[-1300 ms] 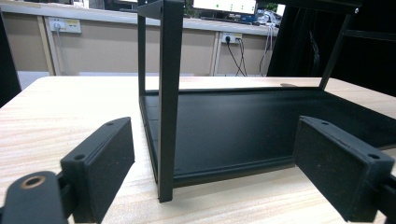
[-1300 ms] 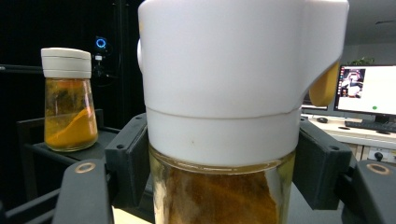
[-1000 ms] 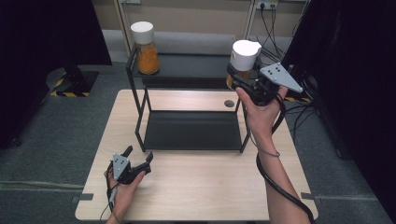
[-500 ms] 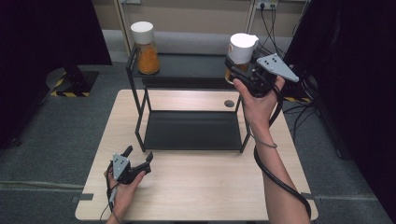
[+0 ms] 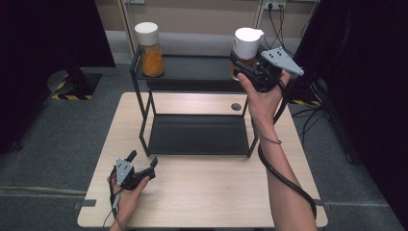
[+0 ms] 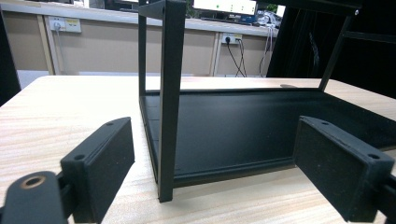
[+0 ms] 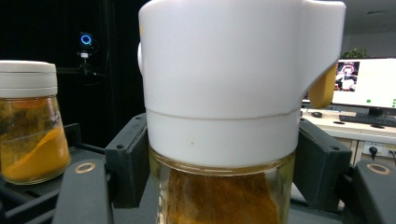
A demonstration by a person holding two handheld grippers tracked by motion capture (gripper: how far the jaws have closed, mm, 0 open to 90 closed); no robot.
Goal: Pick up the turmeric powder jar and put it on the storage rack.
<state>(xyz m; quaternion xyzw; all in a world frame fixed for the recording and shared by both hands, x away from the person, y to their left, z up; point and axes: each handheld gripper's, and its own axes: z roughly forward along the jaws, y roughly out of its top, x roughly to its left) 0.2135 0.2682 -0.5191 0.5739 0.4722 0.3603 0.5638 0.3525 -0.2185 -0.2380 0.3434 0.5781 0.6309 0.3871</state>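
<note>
A second glass jar (image 5: pixel 150 48) of orange powder, white-lidded, is standing at the left end of the black two-tier rack (image 5: pixel 197 134), itself sitting on the wooden table (image 5: pixel 207 192).

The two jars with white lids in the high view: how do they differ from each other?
The left jar stands free on the rack's top shelf; the right jar is clamped in the right claw. The left jar has a plain round lid; the right jar's lid is taller, with a spout at one side. Both are clear glass holding orange-brown powder.
</note>
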